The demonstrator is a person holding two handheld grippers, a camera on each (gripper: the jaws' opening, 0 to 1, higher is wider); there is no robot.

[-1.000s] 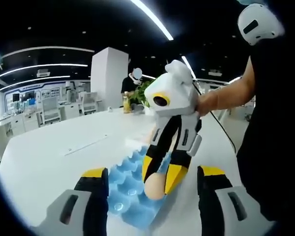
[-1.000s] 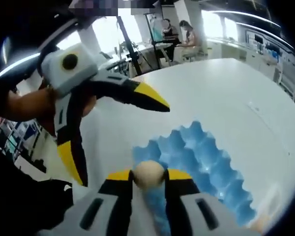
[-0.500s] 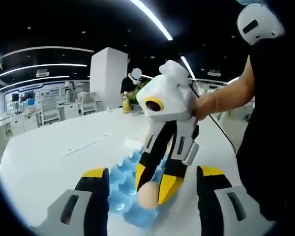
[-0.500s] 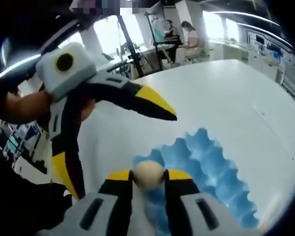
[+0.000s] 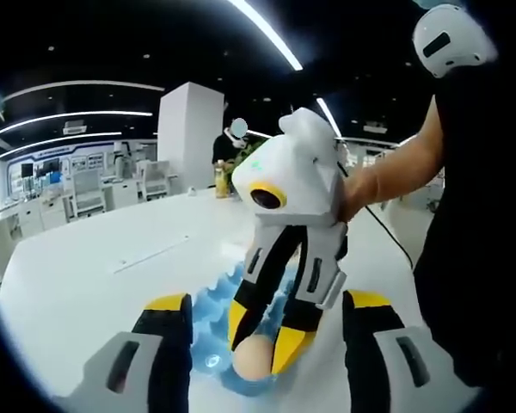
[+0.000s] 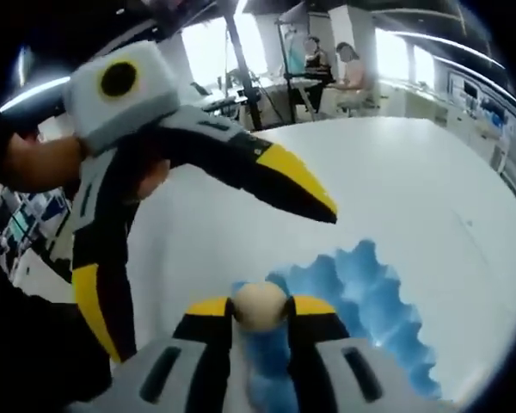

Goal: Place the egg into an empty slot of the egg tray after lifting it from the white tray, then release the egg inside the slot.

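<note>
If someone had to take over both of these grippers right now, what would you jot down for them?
Right gripper: shut on the egg, held over the near end of the blue egg tray.
Left gripper: open, holding nothing, hovering beside the right one.
Done: egg is lifted and brought over the tray, which lies on the white table.
Left: lower the egg into an empty slot, then open the right gripper to release it.

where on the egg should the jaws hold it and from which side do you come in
Across the egg's middle, one jaw on each side, coming from above. The right gripper holds it that way now: the rounded shell sits between the yellow tips, leaving its lower end free to drop into a blue egg tray slot.
</note>
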